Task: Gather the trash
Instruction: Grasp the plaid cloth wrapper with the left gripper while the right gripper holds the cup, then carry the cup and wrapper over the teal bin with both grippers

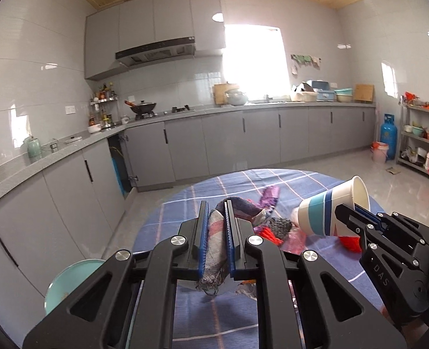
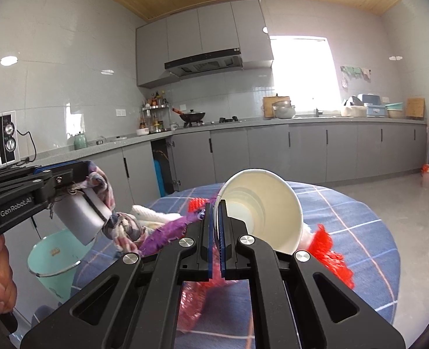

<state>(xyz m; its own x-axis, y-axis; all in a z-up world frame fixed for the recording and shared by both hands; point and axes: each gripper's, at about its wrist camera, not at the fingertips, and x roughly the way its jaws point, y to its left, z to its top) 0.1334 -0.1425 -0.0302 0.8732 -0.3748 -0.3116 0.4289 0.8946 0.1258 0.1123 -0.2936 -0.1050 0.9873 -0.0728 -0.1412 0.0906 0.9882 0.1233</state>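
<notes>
My left gripper (image 1: 216, 212) is shut on a plaid cloth rag (image 1: 214, 244) and holds it above the round table with the blue checked cloth (image 1: 316, 290). The rag (image 2: 109, 203) hangs from it at the left of the right wrist view. My right gripper (image 2: 216, 212) is shut on the rim of a white paper cup (image 2: 261, 203) with blue stripes (image 1: 328, 206), tilted on its side above the table. Purple cloth scraps (image 2: 168, 232), red netting (image 2: 331, 250) and pink wrapping (image 2: 194, 302) lie on the table under both grippers.
A mint-green bin (image 2: 54, 258) stands on the floor left of the table, also low in the left wrist view (image 1: 69, 279). Grey kitchen cabinets (image 1: 243, 139) run along the walls. A blue gas cylinder (image 1: 389, 136) and a metal shelf (image 1: 424, 139) stand at the right.
</notes>
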